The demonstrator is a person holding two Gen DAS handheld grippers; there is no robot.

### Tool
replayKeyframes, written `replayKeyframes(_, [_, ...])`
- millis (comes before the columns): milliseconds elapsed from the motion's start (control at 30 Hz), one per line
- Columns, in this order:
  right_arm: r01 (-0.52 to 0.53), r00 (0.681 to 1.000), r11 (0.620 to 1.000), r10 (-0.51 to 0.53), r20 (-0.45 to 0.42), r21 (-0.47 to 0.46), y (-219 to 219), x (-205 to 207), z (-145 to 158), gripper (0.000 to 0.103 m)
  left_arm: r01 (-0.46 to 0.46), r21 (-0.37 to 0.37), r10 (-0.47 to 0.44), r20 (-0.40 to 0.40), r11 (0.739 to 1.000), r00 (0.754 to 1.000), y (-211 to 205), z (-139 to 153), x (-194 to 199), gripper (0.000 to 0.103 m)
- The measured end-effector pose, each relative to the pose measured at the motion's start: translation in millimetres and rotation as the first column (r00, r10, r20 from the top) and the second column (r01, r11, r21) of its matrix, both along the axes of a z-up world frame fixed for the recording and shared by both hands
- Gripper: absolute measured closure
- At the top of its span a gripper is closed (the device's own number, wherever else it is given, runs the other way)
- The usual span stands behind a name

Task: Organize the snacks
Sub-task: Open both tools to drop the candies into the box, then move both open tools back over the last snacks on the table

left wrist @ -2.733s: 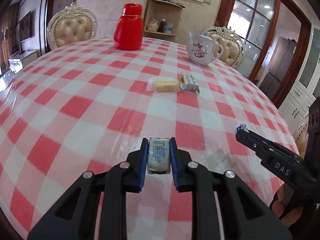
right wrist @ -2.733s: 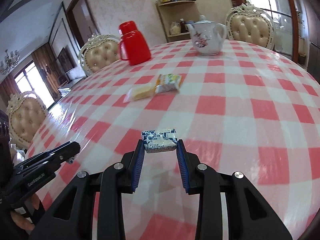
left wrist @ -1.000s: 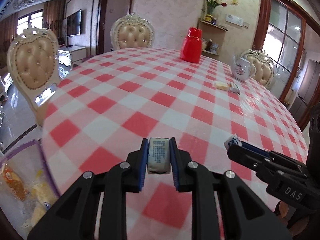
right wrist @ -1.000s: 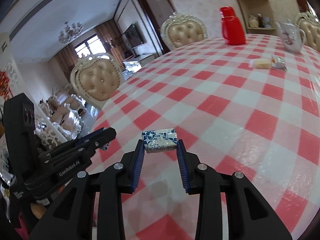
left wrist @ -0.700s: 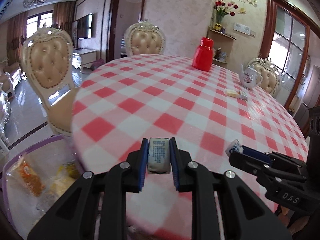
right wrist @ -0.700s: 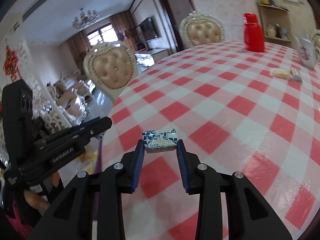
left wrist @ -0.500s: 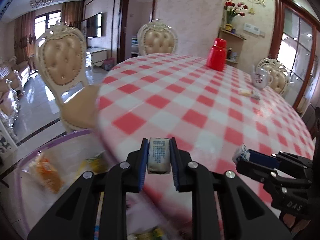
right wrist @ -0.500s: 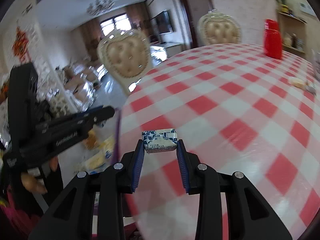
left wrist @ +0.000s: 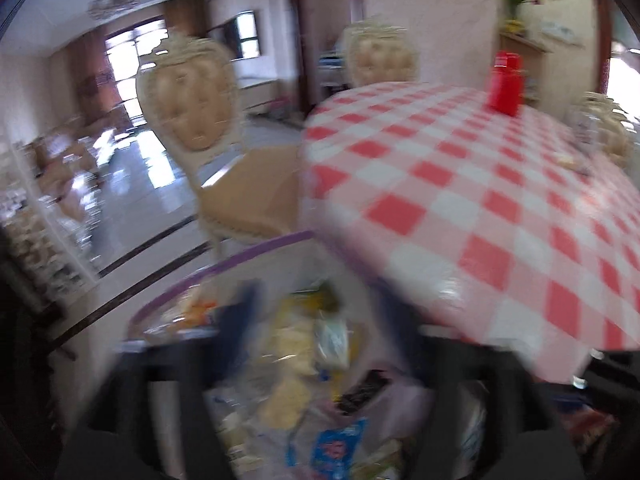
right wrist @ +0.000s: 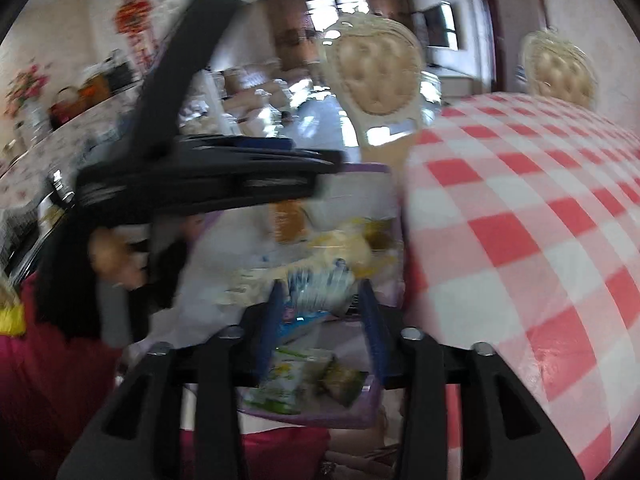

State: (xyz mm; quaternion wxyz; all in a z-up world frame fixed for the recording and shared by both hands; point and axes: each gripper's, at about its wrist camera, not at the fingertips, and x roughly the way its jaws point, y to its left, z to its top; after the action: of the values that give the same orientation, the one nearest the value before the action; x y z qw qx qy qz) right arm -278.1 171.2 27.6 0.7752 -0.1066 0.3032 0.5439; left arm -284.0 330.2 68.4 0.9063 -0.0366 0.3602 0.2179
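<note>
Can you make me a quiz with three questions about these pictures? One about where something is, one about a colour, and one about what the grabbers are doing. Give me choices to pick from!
1. Where is the snack bin?
A. beside and below the table's edge
B. in the middle of the table
C. on a chair

2. What colour is the flask on the table?
A. green
B. red
C. black

3. What are the left gripper and right gripper doing over the bin?
A. squeezing tight
B. opening
C. lying flat on the table

Answers:
1. A, its purple rim sits lower than the checked cloth's edge.
2. B, it is bright red.
3. B, both pairs of fingers are spread apart, with a blue-and-white snack loose between the right ones.
</note>
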Motion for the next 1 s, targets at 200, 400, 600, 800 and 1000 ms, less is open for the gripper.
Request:
replayKeyframes(200, [0.218,0.976,0.970,-0.220,0.002,0.105,-64.6,43.9,27.1,0.032,-0.142,-0.048,0.148,0.149,0.989,0.978,-0.9,20.8,-6.1,0.007])
replayKeyframes(400, [0.535,0.844,0.831,-0.516,-0.143,0.155,-161.6,115.3,23.3,0.028,0.082,-0.112,-0.062,0.178,0.990,0.982,-73.8,30.5,41.7,0.003])
replayKeyframes(600, [0.743,0.668,0.661,-0.723,-0.175,0.106,-262.0,165.7,8.7,0.027,0.364,-0.159,-0.337,0.176,0.918,0.925,-184.3,21.4,138.6,0.002])
replayKeyframes(800, [0.877,0.476,0.479,-0.847,-0.235,0.050,-354.1,236.5,-10.3,0.025,0.448,-0.200,-0.421,0.166,0.871,0.892,-269.3,6.7,254.1,0.002])
replayKeyframes(1000, [0.933,0.353,0.359,-0.898,-0.261,0.027,-399.5,313.4,-11.9,0.025,0.411,-0.291,-0.367,0.194,0.864,0.910,-307.3,-7.4,353.3,0.002])
